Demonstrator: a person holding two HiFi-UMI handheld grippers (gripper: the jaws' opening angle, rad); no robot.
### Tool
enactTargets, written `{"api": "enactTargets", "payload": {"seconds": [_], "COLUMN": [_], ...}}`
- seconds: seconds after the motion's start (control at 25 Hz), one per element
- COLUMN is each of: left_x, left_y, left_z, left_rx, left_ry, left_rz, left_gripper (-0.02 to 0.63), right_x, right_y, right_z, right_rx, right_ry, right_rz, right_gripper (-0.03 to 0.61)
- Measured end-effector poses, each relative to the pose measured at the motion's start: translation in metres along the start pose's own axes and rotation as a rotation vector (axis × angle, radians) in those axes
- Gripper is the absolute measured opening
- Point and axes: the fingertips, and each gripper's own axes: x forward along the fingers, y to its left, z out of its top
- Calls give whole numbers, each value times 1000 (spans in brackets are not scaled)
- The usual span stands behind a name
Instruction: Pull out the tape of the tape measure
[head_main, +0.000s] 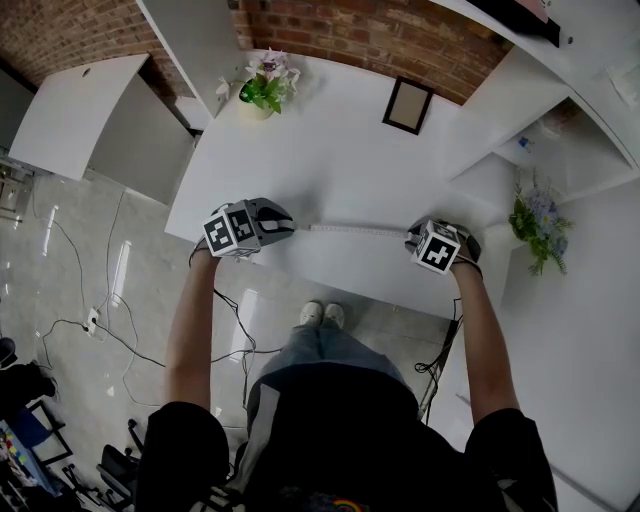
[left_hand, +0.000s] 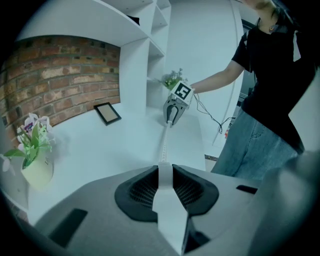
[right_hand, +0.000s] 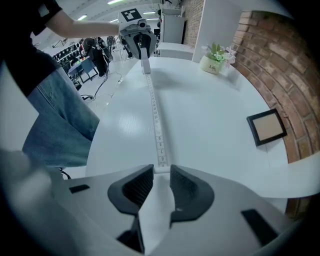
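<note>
Forearms below short black sleeves reach forward and apart over the front edge of a smooth white table. Each ends in a grey plastic tool topped by a marker cube of black-and-white squares. Of the two, the left gripper is clamped on the tape measure case, a flat, white, hard-looking body that fills the gap between its ribbed black pads. Holding the case rather than the band likely gives the pull something rigid to work against. Across from it the right gripper pinches the end of the tape at its very jaw tips, the only handle the loose end offers. Between them the tape runs as a thin, pale, numbered ribbon low over the tabletop, nearly straight, so the spread hands seem to hold it in tension, and a good length looks drawn out already. Farther back are a dark-framed picture, a small pot of flowers and a rough red brick wall.
</note>
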Motion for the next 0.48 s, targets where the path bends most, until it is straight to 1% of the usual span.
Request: {"api": "enactTargets", "payload": {"seconds": [0.32,0.48], "left_x": [8,13], "left_y": [22,26], "left_z": [3,2], "left_rx": [33,32], "left_ry": [22,34], "left_rz": [-20,-37], "left_gripper": [86,86], "right_x": [10,16], "right_y": [-14,-18], "right_z": [8,13], "right_rx": [23,32], "right_ry": [-27,-40], "right_rz": [24,40], "right_gripper": [101,103]}}
